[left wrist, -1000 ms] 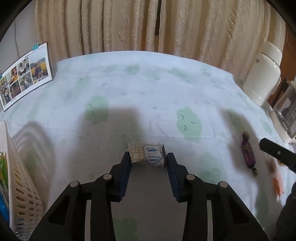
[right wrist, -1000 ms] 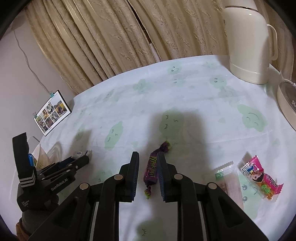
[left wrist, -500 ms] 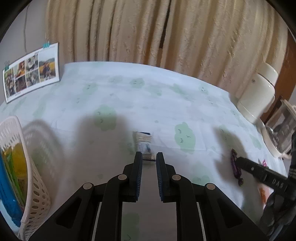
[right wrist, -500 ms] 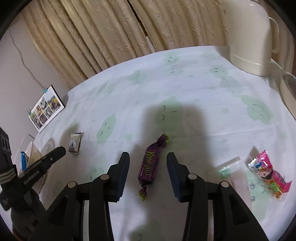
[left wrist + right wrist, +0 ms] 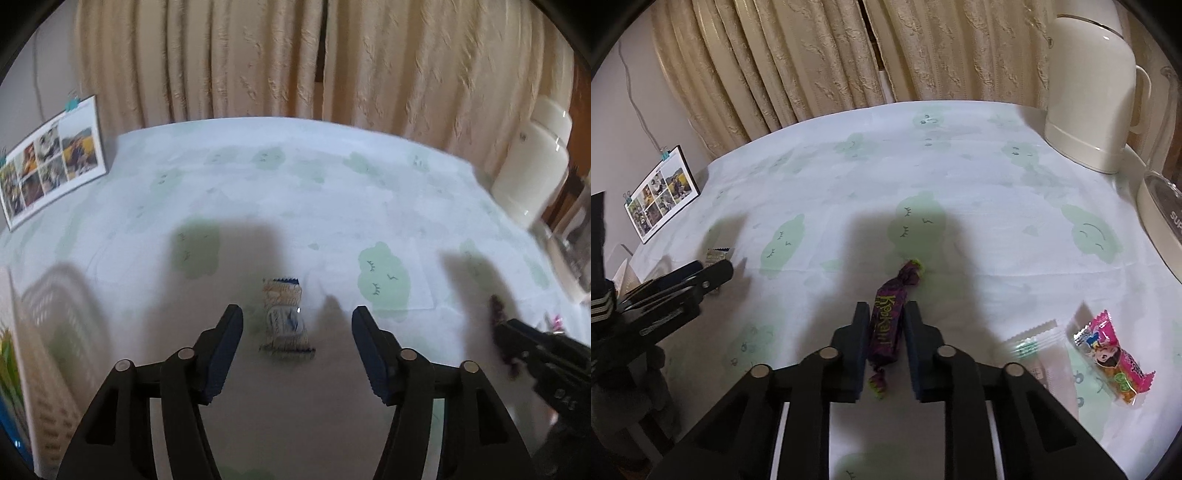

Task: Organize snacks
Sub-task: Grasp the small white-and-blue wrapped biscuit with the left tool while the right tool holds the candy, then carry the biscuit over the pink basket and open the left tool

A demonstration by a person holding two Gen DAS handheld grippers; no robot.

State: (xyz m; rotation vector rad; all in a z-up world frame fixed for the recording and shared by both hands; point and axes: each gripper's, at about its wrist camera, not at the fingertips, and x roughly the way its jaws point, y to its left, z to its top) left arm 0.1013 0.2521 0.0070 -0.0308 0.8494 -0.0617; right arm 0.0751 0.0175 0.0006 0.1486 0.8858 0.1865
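A small beige packet with blue ends lies lengthwise on the cloud-print tablecloth. My left gripper stands wide open, one fingertip on each side of the packet and clear of it. In the right wrist view a purple twist-wrapped candy sits between the fingers of my right gripper, which is shut on its sides. The left gripper shows there at the left edge, with the beige packet just past its tips. The purple candy also appears at the right of the left wrist view.
A white perforated basket holding colourful packs stands at the left. A pink snack pack and a clear sachet lie to the right. A cream jug, a white appliance and a photo print line the edges.
My left gripper shut with nothing in it behind the beige packet, then opened wide around it. My right gripper opened off the purple candy, then shut on it again.
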